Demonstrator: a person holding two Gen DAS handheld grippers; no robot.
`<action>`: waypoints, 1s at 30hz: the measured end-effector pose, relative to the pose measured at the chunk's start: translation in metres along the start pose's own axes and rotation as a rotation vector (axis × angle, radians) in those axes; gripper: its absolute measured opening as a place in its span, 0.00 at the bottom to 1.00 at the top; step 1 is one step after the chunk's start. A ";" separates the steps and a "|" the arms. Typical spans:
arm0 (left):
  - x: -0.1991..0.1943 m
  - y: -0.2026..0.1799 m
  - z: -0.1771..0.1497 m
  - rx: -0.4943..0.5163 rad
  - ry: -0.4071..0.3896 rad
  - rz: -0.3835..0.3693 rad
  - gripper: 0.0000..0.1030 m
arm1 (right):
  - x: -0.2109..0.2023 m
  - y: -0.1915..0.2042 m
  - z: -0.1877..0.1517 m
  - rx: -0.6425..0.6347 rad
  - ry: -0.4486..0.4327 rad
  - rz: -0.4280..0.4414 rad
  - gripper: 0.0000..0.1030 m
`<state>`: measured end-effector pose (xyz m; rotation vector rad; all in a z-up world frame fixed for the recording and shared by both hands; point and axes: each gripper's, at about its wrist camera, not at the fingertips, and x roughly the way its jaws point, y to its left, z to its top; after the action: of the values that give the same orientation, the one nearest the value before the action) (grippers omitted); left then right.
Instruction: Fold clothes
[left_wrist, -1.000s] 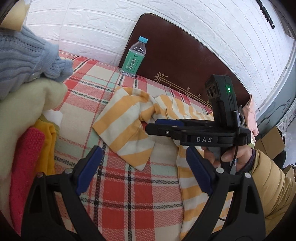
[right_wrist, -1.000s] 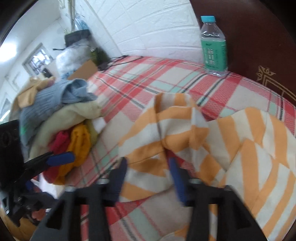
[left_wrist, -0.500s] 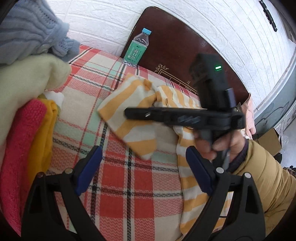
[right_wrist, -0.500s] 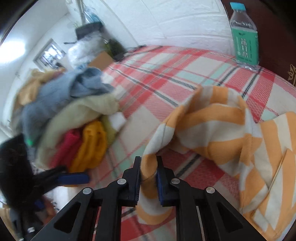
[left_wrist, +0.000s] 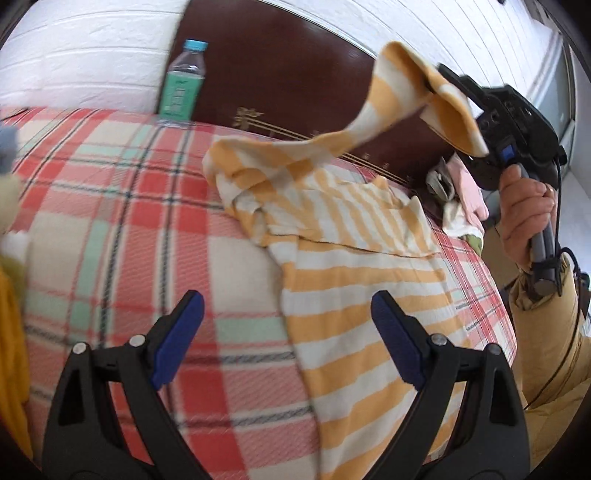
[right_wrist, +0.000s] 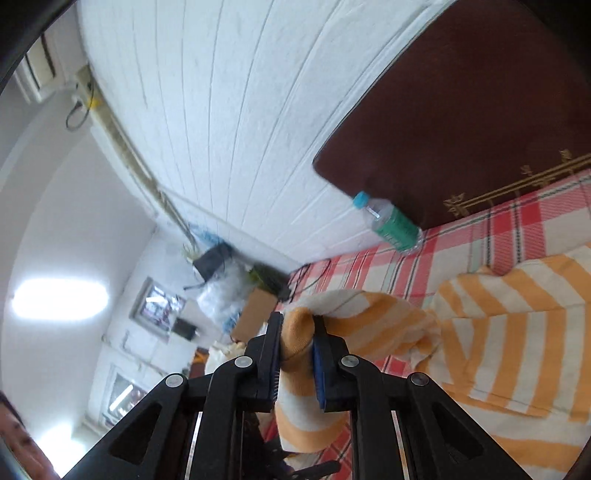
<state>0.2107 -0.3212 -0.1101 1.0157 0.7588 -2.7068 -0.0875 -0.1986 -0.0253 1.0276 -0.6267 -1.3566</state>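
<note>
- Left wrist view: the left tool (left_wrist: 286, 325) hangs over the bed with its two blue-padded fingers (left_wrist: 179, 332) spread wide and nothing between them.
- Below it a plaid blanket (left_wrist: 122, 229) in red, cream and pale green covers the bed.
- The orange-and-white striped garment (left_wrist: 354, 280) lies on that blanket, its body running from the middle of the bed toward the lower right, rumpled at the upper end.
- One sleeve (left_wrist: 402, 92) of the garment is lifted clear of the bed, stretched up toward the right tool (left_wrist: 443, 79), whose tips disappear into the cloth.
- A person's hand (left_wrist: 528, 210) grips the handle of that right tool; a tan padded coat sleeve (left_wrist: 554, 350) follows below it.
- A water bottle (left_wrist: 181, 81) with a green label stands upright at the head of the bed, against a dark brown headboard (left_wrist: 295, 66).
- Some pink and pale clothes (left_wrist: 465, 195) lie at the far right edge of the bed.
- Right wrist view: the right tool (right_wrist: 297, 360) is clamped tight on a fold of the striped sleeve (right_wrist: 299, 332), cloth bulging out between the pads and hanging below them.
- The rest of the garment (right_wrist: 517, 332) lies spread on the plaid blanket (right_wrist: 461, 236) to the right.
- The view is tilted, so the bottle (right_wrist: 391, 221) appears leaning beside the headboard (right_wrist: 480, 122), with a white brick-pattern wall (right_wrist: 240, 110) behind.
</note>
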 end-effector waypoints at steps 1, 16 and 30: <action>0.006 -0.005 0.004 0.016 0.006 -0.003 0.90 | -0.020 -0.009 -0.001 0.036 -0.044 -0.017 0.16; 0.082 -0.042 0.060 0.194 0.095 0.126 0.90 | -0.143 -0.113 -0.067 0.131 -0.059 -0.551 0.62; 0.114 -0.071 0.054 0.165 0.214 -0.054 0.90 | -0.083 -0.057 -0.154 -0.764 0.355 -0.928 0.63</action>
<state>0.0710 -0.2839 -0.1210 1.3587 0.6106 -2.7742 0.0042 -0.0777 -0.1288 0.8839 0.7078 -1.9003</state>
